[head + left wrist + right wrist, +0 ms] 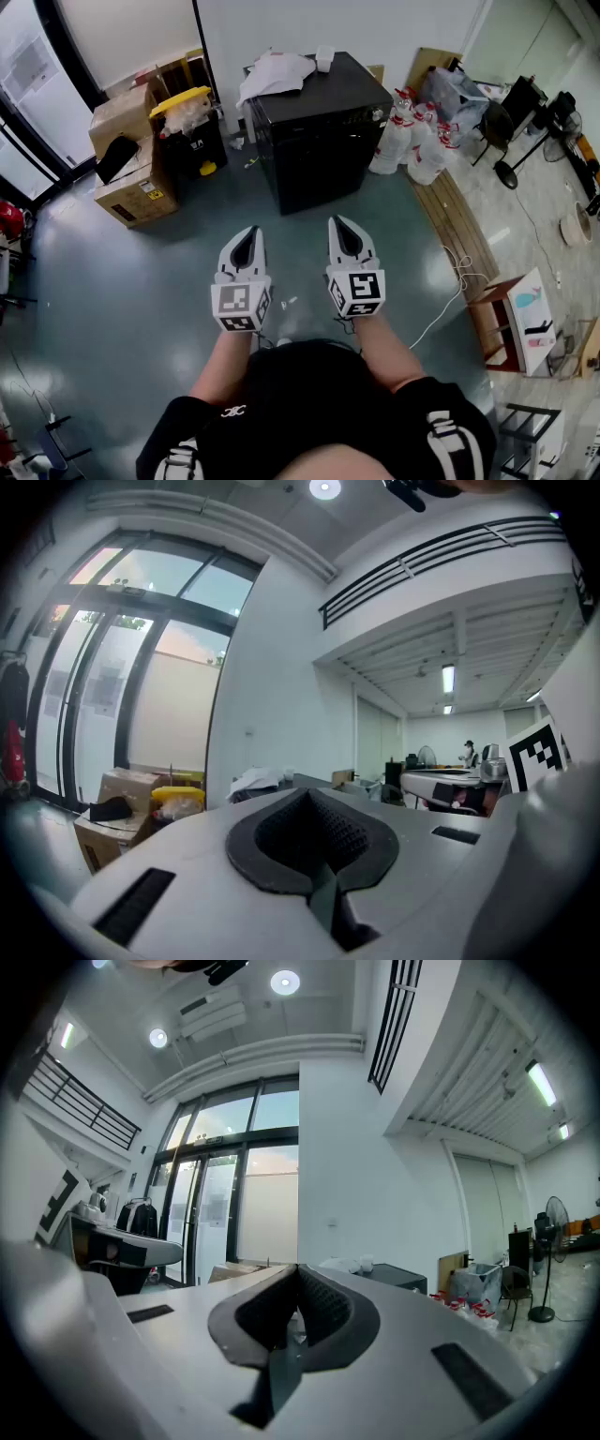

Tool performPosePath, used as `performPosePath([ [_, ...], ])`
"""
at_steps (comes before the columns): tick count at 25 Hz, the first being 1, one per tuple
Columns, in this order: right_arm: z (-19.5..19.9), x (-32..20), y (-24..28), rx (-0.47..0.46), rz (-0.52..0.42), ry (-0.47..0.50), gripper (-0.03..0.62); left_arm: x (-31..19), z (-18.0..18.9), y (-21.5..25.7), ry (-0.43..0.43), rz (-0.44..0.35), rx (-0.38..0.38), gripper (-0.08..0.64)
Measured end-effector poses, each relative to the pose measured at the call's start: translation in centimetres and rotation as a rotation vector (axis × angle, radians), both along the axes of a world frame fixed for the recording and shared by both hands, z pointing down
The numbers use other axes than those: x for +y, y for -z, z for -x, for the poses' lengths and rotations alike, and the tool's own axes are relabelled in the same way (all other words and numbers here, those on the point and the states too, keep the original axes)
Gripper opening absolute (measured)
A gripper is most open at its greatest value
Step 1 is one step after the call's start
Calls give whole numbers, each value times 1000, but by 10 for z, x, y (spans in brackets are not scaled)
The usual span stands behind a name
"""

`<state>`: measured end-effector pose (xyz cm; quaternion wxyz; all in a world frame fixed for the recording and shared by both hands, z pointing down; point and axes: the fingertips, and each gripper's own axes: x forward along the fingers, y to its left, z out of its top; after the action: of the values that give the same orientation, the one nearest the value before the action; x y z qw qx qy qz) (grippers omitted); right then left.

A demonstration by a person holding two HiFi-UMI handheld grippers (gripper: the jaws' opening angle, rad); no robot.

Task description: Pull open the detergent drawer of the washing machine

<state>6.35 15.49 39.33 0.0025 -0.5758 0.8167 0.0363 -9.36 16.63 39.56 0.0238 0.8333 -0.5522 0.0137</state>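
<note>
The black washing machine (319,141) stands on the floor ahead of me, with a white cloth (277,73) and a small white cup (324,58) on its lid. Its control strip (328,120) runs along the top front; I cannot pick out the drawer on it. My left gripper (249,232) and right gripper (341,223) are held side by side, level, well short of the machine. Both have their jaws together with nothing between them. The right gripper view shows the machine's top (398,1279) past the shut right gripper (298,1267). The left gripper (305,792) is also shut.
Cardboard boxes (131,159) and a yellow-lidded bin (187,117) stand left of the machine. Several water jugs (412,141) crowd its right side. Wooden boards (459,225), a white cable (450,281) and a fan stand (511,141) lie to the right.
</note>
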Motion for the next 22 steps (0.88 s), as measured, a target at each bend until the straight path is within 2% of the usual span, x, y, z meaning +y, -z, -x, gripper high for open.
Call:
performPosePath([
  [10,-1,28,1,-24,0,1,1,30,-4,2,-10,5,-2,2],
  [22,40,38,7,-72,0,19,2,36,28,-1,-49,5,-7,2],
])
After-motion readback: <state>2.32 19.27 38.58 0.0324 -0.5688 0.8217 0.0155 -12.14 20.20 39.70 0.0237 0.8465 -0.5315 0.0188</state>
